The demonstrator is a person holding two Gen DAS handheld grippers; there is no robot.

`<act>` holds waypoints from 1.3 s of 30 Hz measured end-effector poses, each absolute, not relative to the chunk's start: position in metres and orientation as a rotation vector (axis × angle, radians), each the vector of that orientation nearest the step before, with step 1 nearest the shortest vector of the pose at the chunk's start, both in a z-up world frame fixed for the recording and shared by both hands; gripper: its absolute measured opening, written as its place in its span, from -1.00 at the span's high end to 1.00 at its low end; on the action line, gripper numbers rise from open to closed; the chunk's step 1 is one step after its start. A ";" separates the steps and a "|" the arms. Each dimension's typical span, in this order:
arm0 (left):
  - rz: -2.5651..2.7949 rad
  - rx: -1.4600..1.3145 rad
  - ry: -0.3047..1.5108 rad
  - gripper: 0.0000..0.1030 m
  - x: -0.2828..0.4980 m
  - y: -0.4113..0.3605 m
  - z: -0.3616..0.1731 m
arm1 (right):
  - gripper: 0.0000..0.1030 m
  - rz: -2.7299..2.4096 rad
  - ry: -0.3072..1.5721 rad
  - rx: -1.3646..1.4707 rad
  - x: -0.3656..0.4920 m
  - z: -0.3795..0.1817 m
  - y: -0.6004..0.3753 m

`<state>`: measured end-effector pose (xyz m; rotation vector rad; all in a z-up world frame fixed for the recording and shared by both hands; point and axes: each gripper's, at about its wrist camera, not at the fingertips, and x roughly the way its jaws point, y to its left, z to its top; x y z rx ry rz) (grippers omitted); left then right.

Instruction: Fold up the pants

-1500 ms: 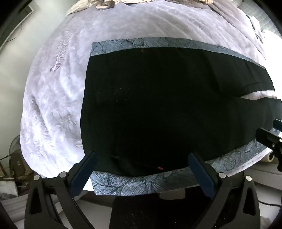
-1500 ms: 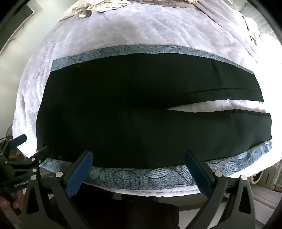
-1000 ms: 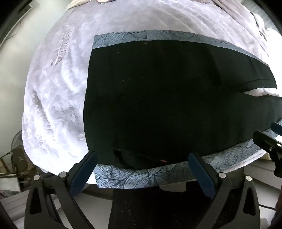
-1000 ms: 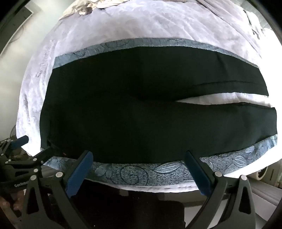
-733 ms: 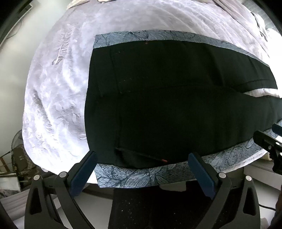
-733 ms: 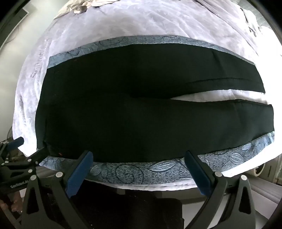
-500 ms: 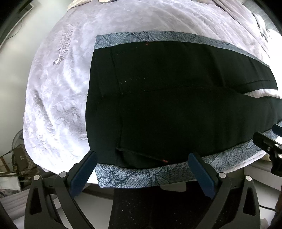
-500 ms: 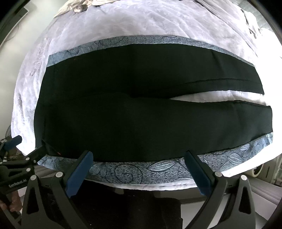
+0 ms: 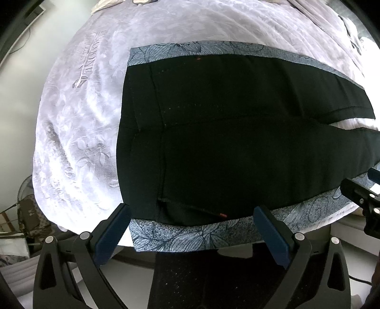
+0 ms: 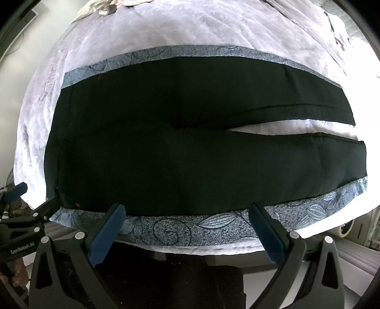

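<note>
Black pants (image 9: 225, 133) lie flat on a blue floral mat (image 9: 190, 240), waistband to the left and two legs running right. In the right wrist view the pants (image 10: 180, 152) show whole, with a gap between the legs at the right. My left gripper (image 9: 192, 228) is open and empty, hovering over the near mat edge below the waist end. My right gripper (image 10: 185, 224) is open and empty over the near mat edge (image 10: 171, 230) below the near leg. Each gripper shows at the edge of the other's view.
The mat lies on a pale lilac bedspread (image 9: 78, 114) that falls away at the left and near edges. Crumpled cloth (image 10: 109, 7) lies at the far end of the bed. A fan and a bag (image 9: 26, 209) stand on the floor at the left.
Both grippers have shifted slightly along the near edge and stayed open. The pants have not moved.
</note>
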<state>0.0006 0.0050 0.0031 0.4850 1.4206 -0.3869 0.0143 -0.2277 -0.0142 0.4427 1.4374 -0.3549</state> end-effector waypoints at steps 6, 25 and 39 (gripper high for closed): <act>-0.386 0.487 1.426 -1.00 -0.002 0.007 0.003 | -1.00 -0.352 1.445 0.441 0.013 -0.016 -0.223; -0.379 0.491 1.439 -1.00 -0.008 0.009 -0.004 | -1.00 -0.344 1.465 0.435 0.015 -0.019 -0.221; -0.369 0.492 1.456 -1.00 -0.008 0.007 -0.006 | -1.00 -0.360 1.480 0.432 0.011 -0.022 -0.219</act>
